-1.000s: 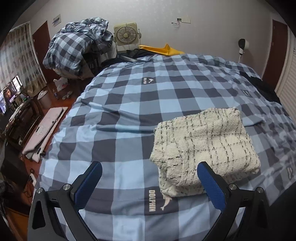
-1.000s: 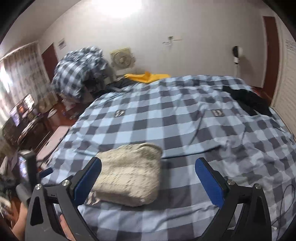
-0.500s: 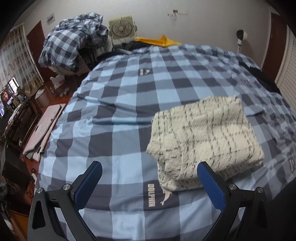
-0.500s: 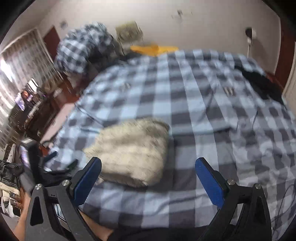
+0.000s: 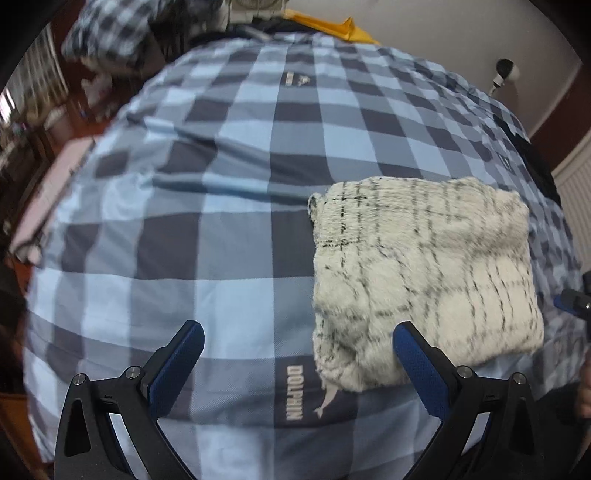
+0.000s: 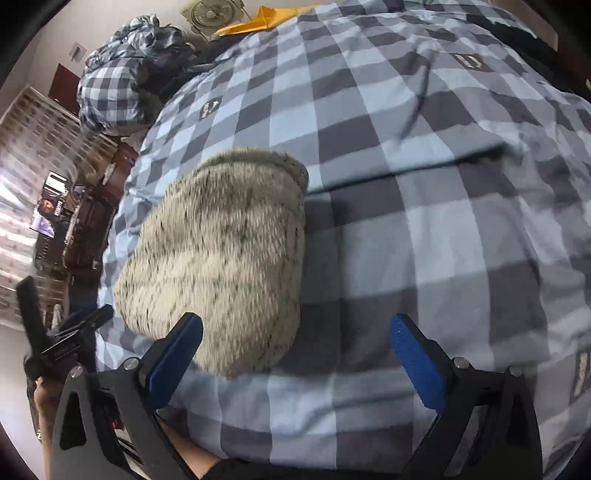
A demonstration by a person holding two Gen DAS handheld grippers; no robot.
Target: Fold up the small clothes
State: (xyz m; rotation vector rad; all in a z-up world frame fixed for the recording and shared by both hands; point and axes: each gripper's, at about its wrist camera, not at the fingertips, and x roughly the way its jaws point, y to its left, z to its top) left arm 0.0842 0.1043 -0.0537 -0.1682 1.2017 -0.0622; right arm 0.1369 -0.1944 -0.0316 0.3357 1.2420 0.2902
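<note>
A folded cream fuzzy garment with thin black check lines (image 5: 421, 277) lies on the blue-checked bed cover (image 5: 221, 221). My left gripper (image 5: 299, 354) is open and empty, just above the cover, its right finger at the garment's near edge. In the right wrist view the same garment (image 6: 221, 251) lies left of centre. My right gripper (image 6: 295, 347) is open and empty, its left finger over the garment's near corner. The left gripper's fingers (image 6: 81, 321) show at the left edge of that view.
A heap of checked bedding (image 6: 122, 81), a fan (image 6: 210, 11) and a yellow item (image 6: 258, 22) lie beyond the bed's far end. Dark clothing (image 6: 517, 29) lies at the bed's far right. Furniture and a lit screen (image 6: 48, 206) stand left of the bed.
Both grippers have dipped lower and closer to the bed; the garment now looms larger in both views. The garment has not moved. Both grippers stay open.
</note>
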